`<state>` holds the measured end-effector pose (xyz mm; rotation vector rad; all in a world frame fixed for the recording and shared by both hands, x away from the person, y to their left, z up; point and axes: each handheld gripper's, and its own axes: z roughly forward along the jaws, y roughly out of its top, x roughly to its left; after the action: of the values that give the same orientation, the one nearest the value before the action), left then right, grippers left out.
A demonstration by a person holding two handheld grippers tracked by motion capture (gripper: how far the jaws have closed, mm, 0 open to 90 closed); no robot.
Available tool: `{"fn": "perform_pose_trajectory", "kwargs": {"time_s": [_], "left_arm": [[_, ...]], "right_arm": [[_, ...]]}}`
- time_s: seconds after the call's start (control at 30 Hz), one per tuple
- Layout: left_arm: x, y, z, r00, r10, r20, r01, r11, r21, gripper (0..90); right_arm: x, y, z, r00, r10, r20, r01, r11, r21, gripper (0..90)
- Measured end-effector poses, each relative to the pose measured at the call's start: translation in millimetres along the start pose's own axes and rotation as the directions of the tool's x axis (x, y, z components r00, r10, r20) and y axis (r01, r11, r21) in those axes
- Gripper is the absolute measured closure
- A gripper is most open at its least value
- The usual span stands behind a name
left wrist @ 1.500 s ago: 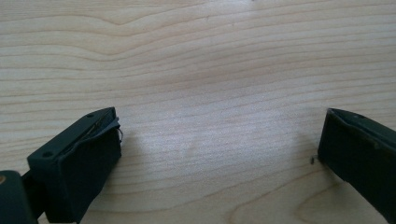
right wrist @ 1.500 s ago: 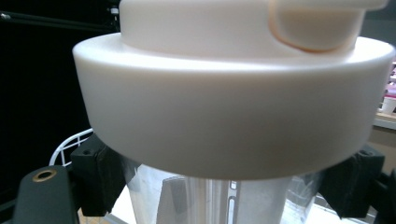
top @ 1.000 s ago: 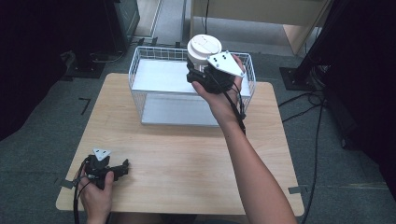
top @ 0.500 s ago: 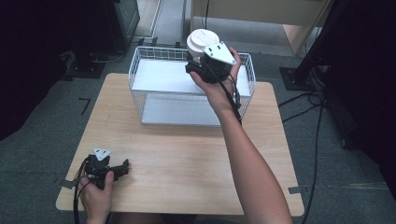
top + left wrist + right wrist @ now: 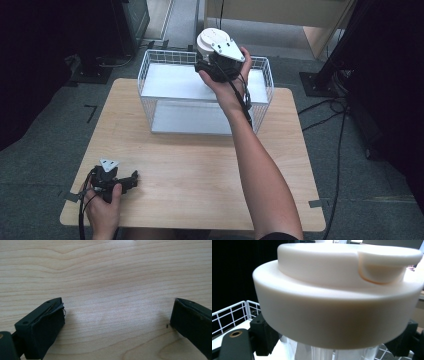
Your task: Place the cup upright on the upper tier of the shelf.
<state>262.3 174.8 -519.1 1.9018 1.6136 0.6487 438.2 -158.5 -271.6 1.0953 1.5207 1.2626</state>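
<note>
A clear bottle with a wide white lid (image 5: 209,40) hangs above the back of the white wire basket (image 5: 150,75), and my right gripper (image 5: 212,62) is shut on its body just under the lid. In the right gripper view the white lid (image 5: 337,292) looms close, the clear body (image 5: 317,351) sits between the black jaws, and the basket's wire rim (image 5: 229,315) lies below. My left gripper (image 5: 131,179) rests on the wooden table (image 5: 200,170) near the front left corner. Its jaws stand wide apart, open over bare wood (image 5: 117,312).
The basket stands at the back middle of the table, with a white floor (image 5: 172,82) inside. Black stands and cables (image 5: 340,115) lie on the grey floor to the right. A dark cabinet (image 5: 100,30) sits behind the table at the left.
My right gripper has carried the bottle leftward and farther back over the basket. The left gripper has stayed in place.
</note>
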Motion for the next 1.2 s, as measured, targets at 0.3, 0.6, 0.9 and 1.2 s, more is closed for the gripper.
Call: {"fn": "perform_pose_trajectory", "kwargs": {"time_s": [0.3, 0.6, 0.9, 1.2], "left_arm": [[0.0, 0.0, 0.0, 1.0000, 0.000, 0.000, 0.000, 1.0000, 0.000, 0.0], [0.0, 0.0, 0.0, 1.0000, 0.000, 0.000, 0.000, 1.0000, 0.000, 0.0], [0.0, 0.0, 0.1, 1.0000, 0.000, 0.000, 0.000, 1.0000, -0.001, 0.0], [0.0, -0.1, 0.2, 1.0000, 0.000, 0.000, 0.000, 1.0000, -0.002, 0.0]], "right_arm": [[-3.5, -2.5, 4.4, 0.9993, 0.036, -0.001, -0.036, 0.999, 0.007, 15.4], [-11.6, -1.6, 3.6, 0.9967, 0.079, -0.022, -0.079, 0.997, 0.003, 12.7], [-16.4, -3.9, -3.1, 0.9950, 0.088, -0.047, -0.088, 0.996, 0.007, 7.4], [-20.9, -22.1, -13.5, 0.9926, 0.103, -0.065, -0.102, 0.995, 0.025, 7.4]]}}
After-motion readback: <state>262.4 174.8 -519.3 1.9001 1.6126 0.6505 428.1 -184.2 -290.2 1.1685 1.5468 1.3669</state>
